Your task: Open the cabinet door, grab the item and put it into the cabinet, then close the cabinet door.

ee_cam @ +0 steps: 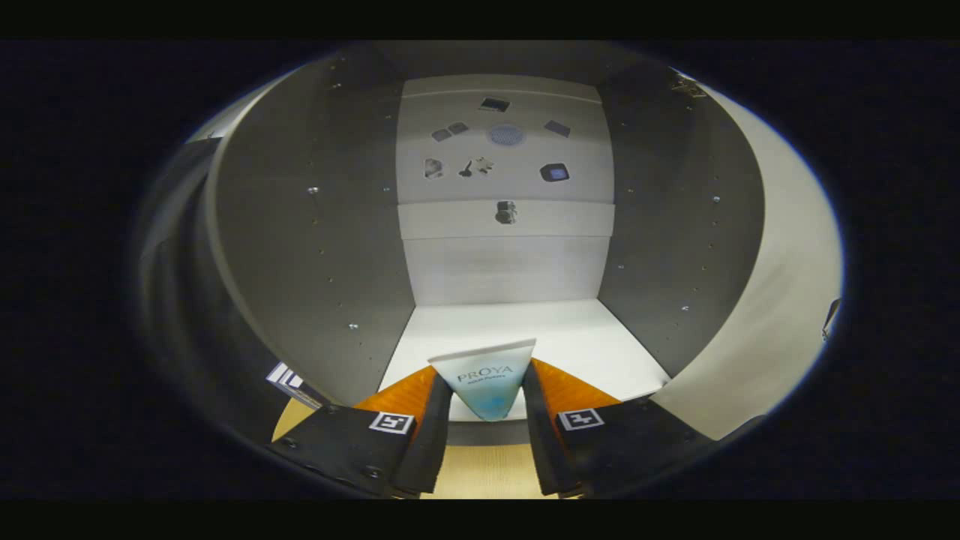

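The cabinet (510, 225) stands open, and its white shelf floor (577, 337) runs back to the rear wall between grey side walls. A tube (486, 379), pinched between both fingers of the gripper (486, 375), hangs over its front edge

My gripper (486, 390) points straight forward, held level, its two fingers (431, 435) running ahead side by side and drawn in close. Both press on the tube (486, 379) pinched between them, its flat crimped end standing up past my fingertips.
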`<action>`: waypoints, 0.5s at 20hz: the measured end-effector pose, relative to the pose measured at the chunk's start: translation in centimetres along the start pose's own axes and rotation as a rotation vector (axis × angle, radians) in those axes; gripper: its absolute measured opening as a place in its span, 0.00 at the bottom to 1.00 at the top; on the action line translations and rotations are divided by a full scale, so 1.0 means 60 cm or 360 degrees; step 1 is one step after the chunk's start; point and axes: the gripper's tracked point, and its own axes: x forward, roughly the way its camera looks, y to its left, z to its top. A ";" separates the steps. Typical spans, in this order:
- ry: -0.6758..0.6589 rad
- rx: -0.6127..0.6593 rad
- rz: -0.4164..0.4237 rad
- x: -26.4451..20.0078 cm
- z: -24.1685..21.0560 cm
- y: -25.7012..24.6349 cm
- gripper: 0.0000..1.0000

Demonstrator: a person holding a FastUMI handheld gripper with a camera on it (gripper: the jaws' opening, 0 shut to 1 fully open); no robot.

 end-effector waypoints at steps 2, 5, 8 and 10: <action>0.0062 0.0001 -0.0010 0.038 -0.006 -0.007 0.56; 0.0149 0.0007 -0.0005 0.079 -0.019 -0.012 0.56; 0.0142 0.0006 -0.0010 0.102 -0.005 -0.017 0.56; 0.0144 -0.0011 -0.0006 0.110 -0.001 -0.019 0.58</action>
